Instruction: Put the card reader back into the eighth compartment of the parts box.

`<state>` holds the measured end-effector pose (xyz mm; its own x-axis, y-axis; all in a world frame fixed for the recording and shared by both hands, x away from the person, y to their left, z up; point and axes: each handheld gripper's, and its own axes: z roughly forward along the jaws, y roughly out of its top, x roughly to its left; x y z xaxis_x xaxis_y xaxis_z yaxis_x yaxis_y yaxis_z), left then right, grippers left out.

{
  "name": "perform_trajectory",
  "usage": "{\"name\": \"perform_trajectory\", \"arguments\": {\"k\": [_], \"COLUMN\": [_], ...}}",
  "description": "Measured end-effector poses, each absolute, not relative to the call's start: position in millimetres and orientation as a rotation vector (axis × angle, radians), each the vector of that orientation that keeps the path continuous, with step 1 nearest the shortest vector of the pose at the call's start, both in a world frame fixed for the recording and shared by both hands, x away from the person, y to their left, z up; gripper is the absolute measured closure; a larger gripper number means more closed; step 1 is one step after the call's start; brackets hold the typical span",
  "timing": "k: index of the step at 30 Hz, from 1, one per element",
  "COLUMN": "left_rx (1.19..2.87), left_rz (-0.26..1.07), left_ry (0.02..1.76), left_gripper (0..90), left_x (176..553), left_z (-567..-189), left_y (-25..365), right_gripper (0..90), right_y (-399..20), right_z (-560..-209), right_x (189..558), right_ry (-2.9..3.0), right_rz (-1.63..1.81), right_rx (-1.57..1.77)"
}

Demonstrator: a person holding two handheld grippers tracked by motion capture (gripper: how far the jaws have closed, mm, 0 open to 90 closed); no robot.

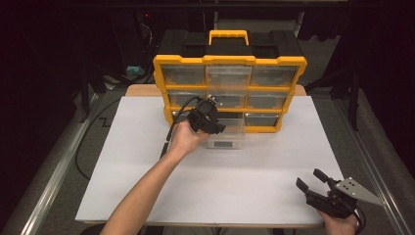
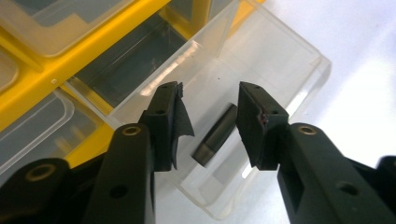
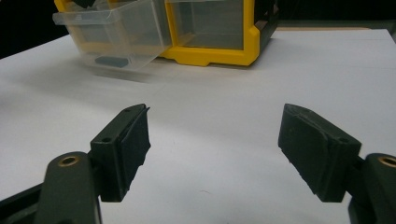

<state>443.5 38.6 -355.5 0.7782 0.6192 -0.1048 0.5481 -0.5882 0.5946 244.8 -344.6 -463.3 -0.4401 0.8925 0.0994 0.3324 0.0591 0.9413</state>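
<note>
Jaws of the left gripper [image 2: 210,119] spread apart, poised just over the pulled-out clear plastic drawer [image 2: 299,74] of the yellow-and-black plastic drawer cabinet [image 1: 230,61], straddling a short dark cylindrical piece [image 2: 215,135] on the drawer floor. Probably a pick from the drawer, judging by that stance. Best done by lowering straight down until both pads flank the cylinder's sides, keeping clear of the drawer walls, then closing across its width rather than its length, since a round body may roll or squirt out under a skewed pinch. Worth keeping the wrist steady so the drawer, hanging tilted from the cabinet's bottom row, does not tip further or slide out.

Dark cylinder: grey-black, smooth, slightly glossy, lying on its side at a slant across the drawer, alone inside, touching neither jaw. Seen from the right gripper view as a small dark shape through the clear wall.

Right gripper [image 3: 215,140] resting wide open and empty, well in front of the cabinet, near the white table's [image 1: 210,196] front edge.
</note>
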Motion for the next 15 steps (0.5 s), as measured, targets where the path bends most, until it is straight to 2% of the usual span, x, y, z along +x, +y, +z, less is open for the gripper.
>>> {"name": "perform_trajectory", "arguments": {"k": [15], "left_rx": [2.36], "left_rz": [0.164], "left_ry": [0.805], "left_gripper": [46.3], "left_x": [421.9], "left_z": [-345.7], "left_y": [33.0], "right_gripper": [25.2], "right_y": [-344.7], "right_z": [-463.5], "right_x": [245.2], "right_ry": [1.822], "right_rz": [1.39], "right_rx": [1.22]}}
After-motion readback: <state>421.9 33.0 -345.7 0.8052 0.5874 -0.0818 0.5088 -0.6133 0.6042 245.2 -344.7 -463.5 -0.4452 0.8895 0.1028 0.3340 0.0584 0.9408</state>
